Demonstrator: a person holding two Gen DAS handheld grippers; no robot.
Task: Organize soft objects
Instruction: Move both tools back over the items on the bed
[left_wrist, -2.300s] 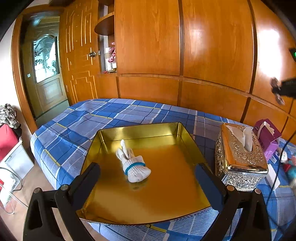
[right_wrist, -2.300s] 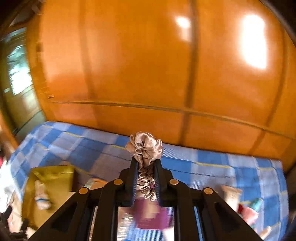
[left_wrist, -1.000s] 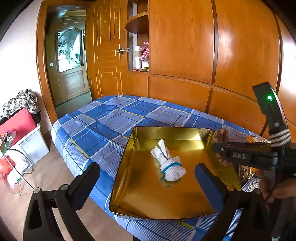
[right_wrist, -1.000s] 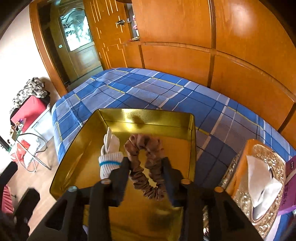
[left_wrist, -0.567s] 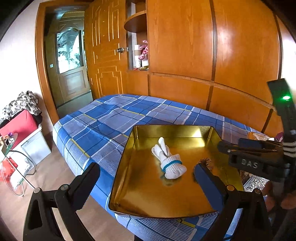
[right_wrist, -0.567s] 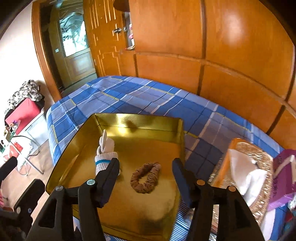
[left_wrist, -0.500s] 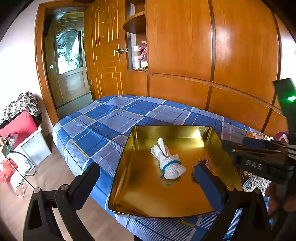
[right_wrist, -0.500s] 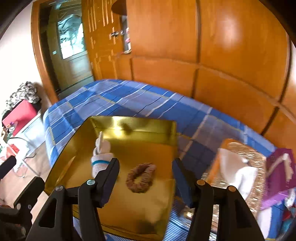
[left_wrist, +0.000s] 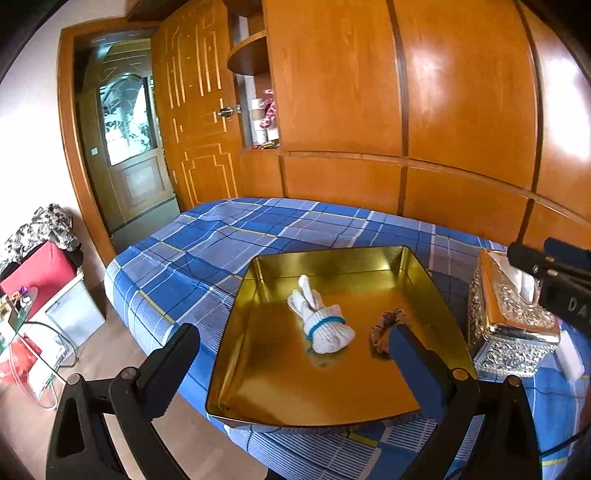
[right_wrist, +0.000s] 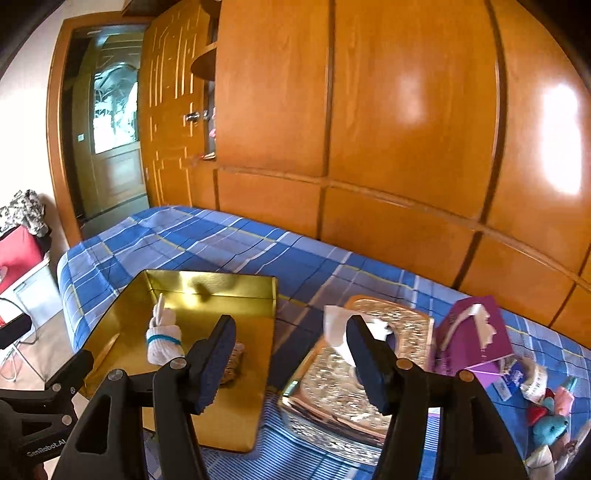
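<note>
On the bed (left_wrist: 229, 236) with its blue plaid cover sits a shallow gold tray (left_wrist: 258, 354), and in it lie two soft things: a rolled white sock with a blue band (left_wrist: 325, 325) near the middle, and just beside it, towards the tissue holder, a brown scrunchie (left_wrist: 384, 326), lying flat on the tray floor, free of both tools. The right hand-held gripper (right_wrist: 291, 354) hangs above the gap between the tray and the ornate silver tissue box (right_wrist: 402, 321); its jaws have just been opening and stand moderately wide with nothing between them. The left hand-held gripper (left_wrist: 291, 354) hovers at the tray's near side, jaws spread very wide and empty. A purple tissue carton (right_wrist: 469, 339) stands beyond the silver box, with small plush toys (right_wrist: 550, 421) near it on the cover.
</note>
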